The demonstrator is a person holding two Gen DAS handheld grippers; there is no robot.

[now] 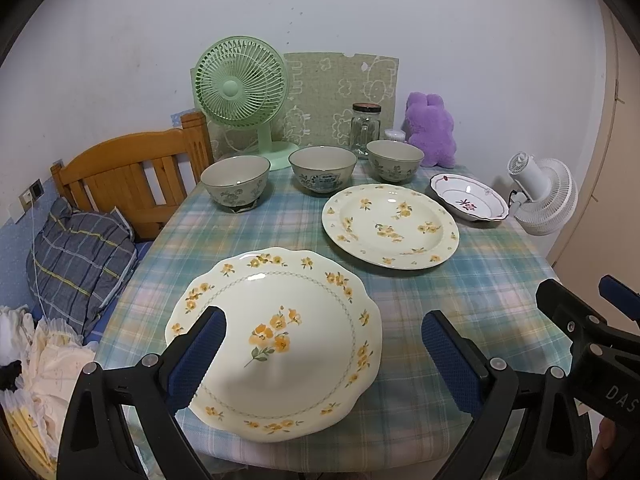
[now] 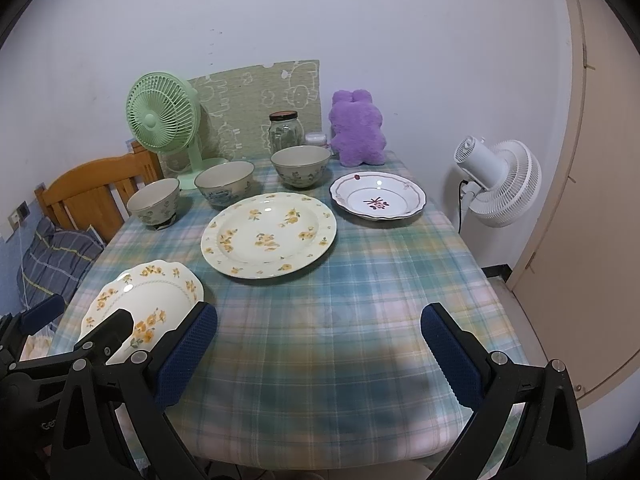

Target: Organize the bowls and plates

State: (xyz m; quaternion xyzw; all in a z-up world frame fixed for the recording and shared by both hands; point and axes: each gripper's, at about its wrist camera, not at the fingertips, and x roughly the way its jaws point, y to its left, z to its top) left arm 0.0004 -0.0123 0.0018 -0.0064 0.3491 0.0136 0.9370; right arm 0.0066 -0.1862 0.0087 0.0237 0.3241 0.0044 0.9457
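Observation:
A scalloped cream plate with yellow flowers (image 1: pixel 276 340) (image 2: pixel 148 296) lies at the near left of the checked tablecloth (image 2: pixel 360 280). My left gripper (image 1: pixel 322 324) hovers open over its near half, one finger on each side. A round flowered plate (image 1: pixel 390 226) (image 2: pixel 268 234) lies mid-table. A small white plate with a red pattern (image 1: pixel 470 202) (image 2: pixel 378 198) sits at the far right. Three patterned bowls (image 1: pixel 236 184) (image 1: pixel 322 170) (image 1: pixel 395 160) stand in a row behind. Open and holding nothing, my right gripper (image 2: pixel 320 314) is above bare cloth at the near edge.
Along the wall stand a green fan (image 1: pixel 240 88), a glass jar (image 1: pixel 365 128) and a purple plush toy (image 1: pixel 430 130). A white fan (image 2: pixel 496 184) is off the table's right side. A wooden headboard (image 1: pixel 132 184) and a striped pillow (image 1: pixel 80 264) lie to the left.

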